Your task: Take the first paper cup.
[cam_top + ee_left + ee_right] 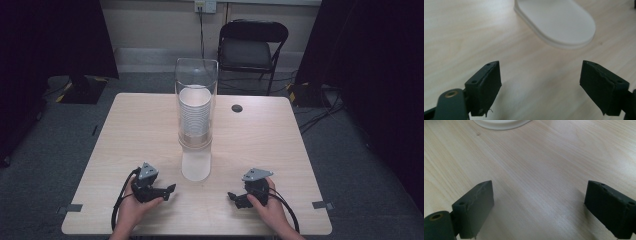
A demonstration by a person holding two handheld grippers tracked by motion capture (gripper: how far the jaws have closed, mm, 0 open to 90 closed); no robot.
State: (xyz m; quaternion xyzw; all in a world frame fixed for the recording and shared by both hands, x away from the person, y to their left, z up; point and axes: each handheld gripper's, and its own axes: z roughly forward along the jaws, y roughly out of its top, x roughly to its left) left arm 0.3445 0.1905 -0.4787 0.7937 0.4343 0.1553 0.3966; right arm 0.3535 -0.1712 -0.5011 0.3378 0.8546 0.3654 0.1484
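A tall clear cylinder (pixel 196 80) stands at the middle of the light wooden table (pixel 140 125) with a stack of white cups (pixel 195 115) inside it. A single white cup (pixel 195 166) sits just in front of the cylinder, apparently rim down. My left gripper (pixel 170 192) rests near the front edge, left of this cup, open and empty. In the left gripper view the cup (pixel 559 22) lies ahead of the spread jaws of the gripper (pixel 540 72). My right gripper (pixel 233 199) is right of the cup, also open; its view shows the cup's edge (pixel 501 123) beyond the gripper (pixel 539 192).
A small black round mark (pixel 237 108) lies on the table behind the cylinder to the right. A black folding chair (pixel 252 47) stands beyond the far edge. Grey tape pieces (pixel 74 207) (pixel 324 204) mark the front corners. Dark curtains hang at both sides.
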